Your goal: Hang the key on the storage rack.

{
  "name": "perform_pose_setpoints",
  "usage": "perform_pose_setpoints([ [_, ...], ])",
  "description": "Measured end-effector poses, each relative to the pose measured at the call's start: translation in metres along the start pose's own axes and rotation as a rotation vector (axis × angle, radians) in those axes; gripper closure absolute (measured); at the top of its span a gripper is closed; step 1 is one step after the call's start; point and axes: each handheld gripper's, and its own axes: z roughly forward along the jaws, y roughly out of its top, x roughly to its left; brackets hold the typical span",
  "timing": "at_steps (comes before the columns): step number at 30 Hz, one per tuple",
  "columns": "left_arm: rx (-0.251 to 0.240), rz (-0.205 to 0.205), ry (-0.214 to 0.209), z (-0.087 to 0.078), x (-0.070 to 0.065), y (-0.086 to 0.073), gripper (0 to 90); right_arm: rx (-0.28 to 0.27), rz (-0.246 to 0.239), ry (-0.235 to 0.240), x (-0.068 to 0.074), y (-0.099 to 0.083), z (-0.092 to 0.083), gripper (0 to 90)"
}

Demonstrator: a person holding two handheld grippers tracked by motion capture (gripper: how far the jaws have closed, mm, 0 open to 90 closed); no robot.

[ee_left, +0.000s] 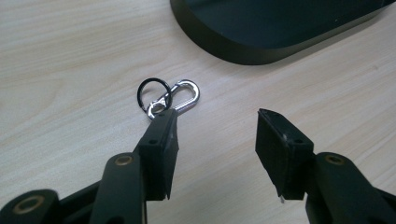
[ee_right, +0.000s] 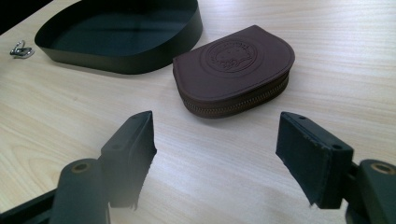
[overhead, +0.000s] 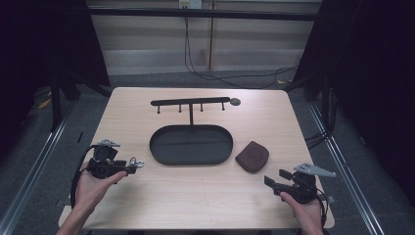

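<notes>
My left gripper stands open, empty, its one jaw tip just beside the carabiner lying on the table near the tray. My right gripper stands open before the pouch.

Both grippers, left gripper and right gripper, are black; brass-coloured rivets dot their jaws; grey three-cornered plates sit on top; black cables trail from them; forearms bare.

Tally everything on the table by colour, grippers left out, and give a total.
Black: 1, the oval tray with hook rack
Brown: 1, the zipped pouch
Silver: 1, the carabiner clip with a black ring
Total: 3
</notes>
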Motion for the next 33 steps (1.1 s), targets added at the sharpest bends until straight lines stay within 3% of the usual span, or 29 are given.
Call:
perform_pose_setpoints([
  [5,0.043,0.004,0.013,0.004,0.005,0.006,46.6,-0.009,0.021,0.009,-0.002,0.0,-0.001,28.7],
  [18,0.149,-0.019,0.038,0.018,0.022,0.028,42.8,0.003,0.02,0.01,-0.002,0.0,0.001,28.7],
  [33,0.273,-0.026,0.071,0.04,0.029,0.048,45.5,0.023,0.009,0.017,-0.001,-0.001,0.003,28.6],
])
